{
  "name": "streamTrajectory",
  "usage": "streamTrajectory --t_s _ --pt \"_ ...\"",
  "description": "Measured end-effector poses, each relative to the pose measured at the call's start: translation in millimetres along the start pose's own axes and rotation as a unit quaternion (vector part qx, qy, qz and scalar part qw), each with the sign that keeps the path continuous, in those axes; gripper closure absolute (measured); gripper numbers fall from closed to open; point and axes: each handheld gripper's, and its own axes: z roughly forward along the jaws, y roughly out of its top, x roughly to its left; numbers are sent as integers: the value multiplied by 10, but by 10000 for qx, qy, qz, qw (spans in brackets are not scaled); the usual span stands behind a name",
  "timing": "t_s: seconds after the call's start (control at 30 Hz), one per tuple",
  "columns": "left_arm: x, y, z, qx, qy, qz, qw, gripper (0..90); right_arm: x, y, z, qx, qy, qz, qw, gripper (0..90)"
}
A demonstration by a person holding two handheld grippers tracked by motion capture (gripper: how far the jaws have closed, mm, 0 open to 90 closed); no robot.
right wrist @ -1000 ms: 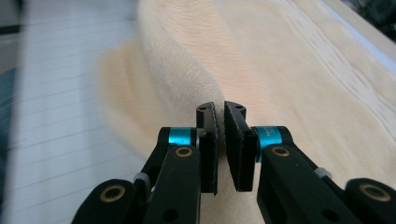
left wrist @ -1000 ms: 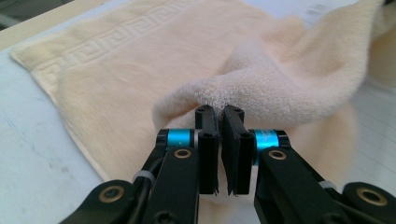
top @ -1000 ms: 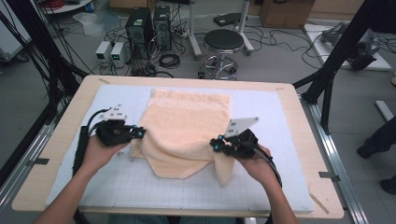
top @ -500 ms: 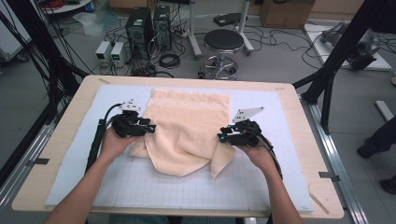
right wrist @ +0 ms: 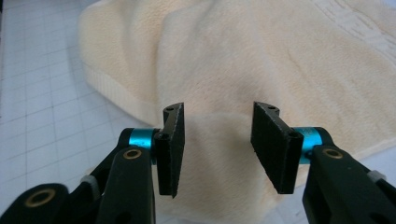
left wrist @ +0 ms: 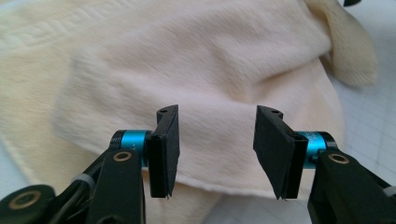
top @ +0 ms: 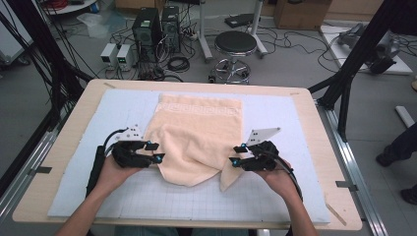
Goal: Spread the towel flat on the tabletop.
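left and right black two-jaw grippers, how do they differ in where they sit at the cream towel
The left black two-jaw gripper sits at the left edge of the cream terry towel, jaws pointing right; the right black two-jaw gripper sits at the right edge, jaws pointing left. A loose towel corner hangs toward the person below the right gripper; the left faces a smooth folded edge. Both have just been opening, nothing pinched.

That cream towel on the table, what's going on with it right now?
A person is folding the cream towel on a gridded mat with a handheld gripper in each hand. The near half has been turned up over the far half, rumpled, with one corner poking out near the right gripper. The left gripper sits at the towel's other side. Both grippers' jaws have just been opening and stand apart over the cloth, with nothing pinched.
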Motion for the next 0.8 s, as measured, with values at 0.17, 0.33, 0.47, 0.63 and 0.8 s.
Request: streamTrajectory --t_s 0.17,0.33,0.47,0.63,0.8 --pt "-102 -99 201 315 -251 34 9992 506 35 -103 46 127 -100 19 9999 497" --pt "-159 -147 361 630 -187 142 9977 608 73 -119 195 407 -255 -198 9987 615" --pt "-109 -156 372 588 -92 67 9982 783 40 -137 246 377 -223 -150 9989 732" --pt "-79 -145 307 544 -76 68 9985 868 12 -150 169 278 -204 -127 9993 780" --pt "-30 -137 86 320 -117 4 9994 869 13 -161 25 78 -275 -127 9995 792"
